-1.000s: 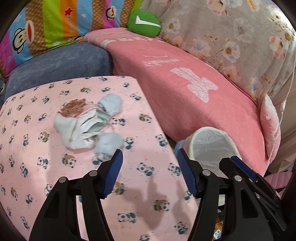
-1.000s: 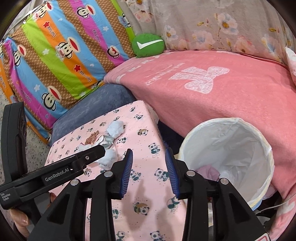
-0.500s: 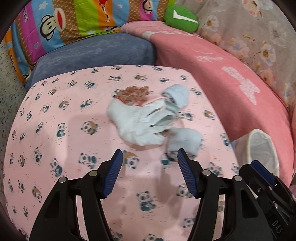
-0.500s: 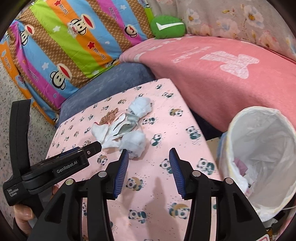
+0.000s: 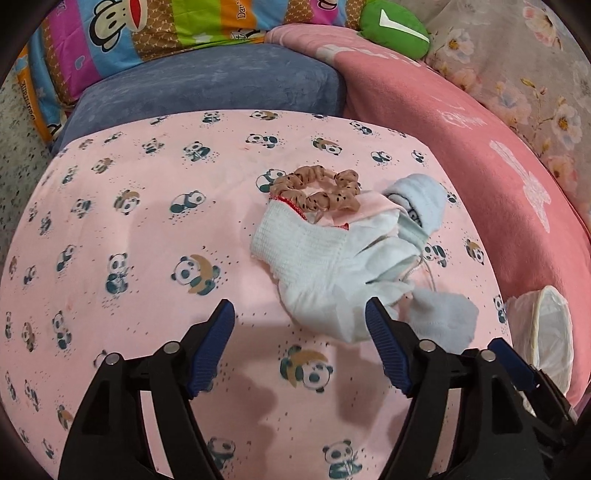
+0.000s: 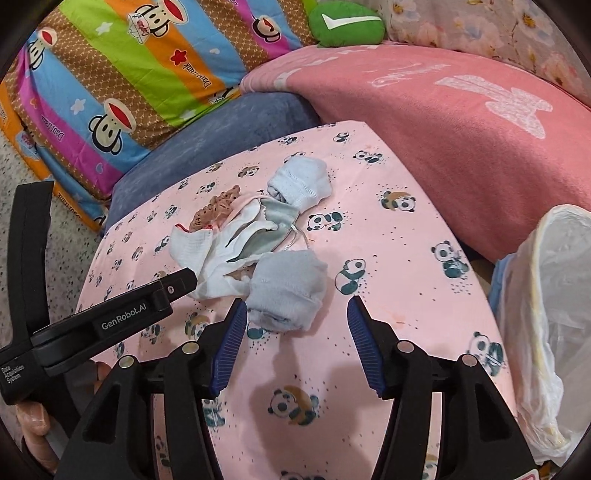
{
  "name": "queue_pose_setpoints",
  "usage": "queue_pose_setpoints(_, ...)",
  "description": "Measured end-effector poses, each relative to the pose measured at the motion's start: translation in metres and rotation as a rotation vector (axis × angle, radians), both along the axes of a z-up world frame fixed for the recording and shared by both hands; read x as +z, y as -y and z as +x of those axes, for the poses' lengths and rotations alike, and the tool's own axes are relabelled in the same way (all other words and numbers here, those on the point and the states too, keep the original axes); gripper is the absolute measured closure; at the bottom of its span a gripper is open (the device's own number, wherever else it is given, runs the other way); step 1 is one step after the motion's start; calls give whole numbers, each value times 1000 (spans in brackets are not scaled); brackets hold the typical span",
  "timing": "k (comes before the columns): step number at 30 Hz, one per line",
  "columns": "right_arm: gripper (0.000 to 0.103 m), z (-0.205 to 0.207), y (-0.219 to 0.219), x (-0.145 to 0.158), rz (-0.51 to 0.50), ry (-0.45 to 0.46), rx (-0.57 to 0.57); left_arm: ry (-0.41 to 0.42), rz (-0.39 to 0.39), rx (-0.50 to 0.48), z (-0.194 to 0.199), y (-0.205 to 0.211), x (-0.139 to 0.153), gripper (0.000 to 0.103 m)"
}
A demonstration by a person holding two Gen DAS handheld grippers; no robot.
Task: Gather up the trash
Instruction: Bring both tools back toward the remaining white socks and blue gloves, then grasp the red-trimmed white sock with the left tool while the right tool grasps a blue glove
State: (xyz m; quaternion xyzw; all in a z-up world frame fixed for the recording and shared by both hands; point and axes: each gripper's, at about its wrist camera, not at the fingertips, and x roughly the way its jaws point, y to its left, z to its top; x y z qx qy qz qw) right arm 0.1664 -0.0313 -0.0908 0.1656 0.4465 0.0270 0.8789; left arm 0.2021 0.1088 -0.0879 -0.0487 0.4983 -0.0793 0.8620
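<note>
A pile of trash lies on the pink panda-print table (image 5: 147,229): a white glove (image 5: 314,266) (image 6: 210,254), a brown scrunchie (image 5: 317,188) (image 6: 216,208), a face mask (image 6: 273,229) and two pale blue socks (image 5: 443,317) (image 6: 288,288) (image 6: 301,182). My left gripper (image 5: 299,325) is open, just before the glove's near edge. My right gripper (image 6: 293,317) is open, with the near blue sock between its fingertips. The left gripper's body (image 6: 107,321) shows in the right wrist view. A white-lined trash bin (image 6: 550,325) (image 5: 543,339) stands right of the table.
A blue cushion (image 5: 207,85) lies behind the table. A pink blanket (image 6: 443,110) covers the sofa at the right. A striped monkey-print pillow (image 6: 122,74) and a green plush (image 6: 347,22) are at the back.
Both grippers have swung left from the bin toward the pile and moved closer to it. The right gripper's jaws have opened wider. The pile has not moved.
</note>
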Motion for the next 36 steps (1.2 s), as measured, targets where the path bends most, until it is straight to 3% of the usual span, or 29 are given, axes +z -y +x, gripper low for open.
queue_pose_setpoints(7,44,23,-7,-15,2,-24,-5,-54,-40,13,21,0,-20,32)
queue_pose_setpoints(12,42,30,-11,-25,15,-34,7,-29,-46,-2,21,-1,-19,33)
queue_pose_setpoints(15,44,32,-13,-28,28,-41,21,-25,-60,-20,19,-2,-17,52)
queue_pose_setpoints(17,56,32,-15,-29,37,-41,38,-35,-85,-38,18,-2,-17,72)
queue_pose_setpoints(21,64,27,-19,-24,27,-35,53,-42,-102,-60,12,0,-12,85)
queue_pose_setpoints(36,65,-24,14,33,62,87,-2,93,-120,-125,-34,25,60,87)
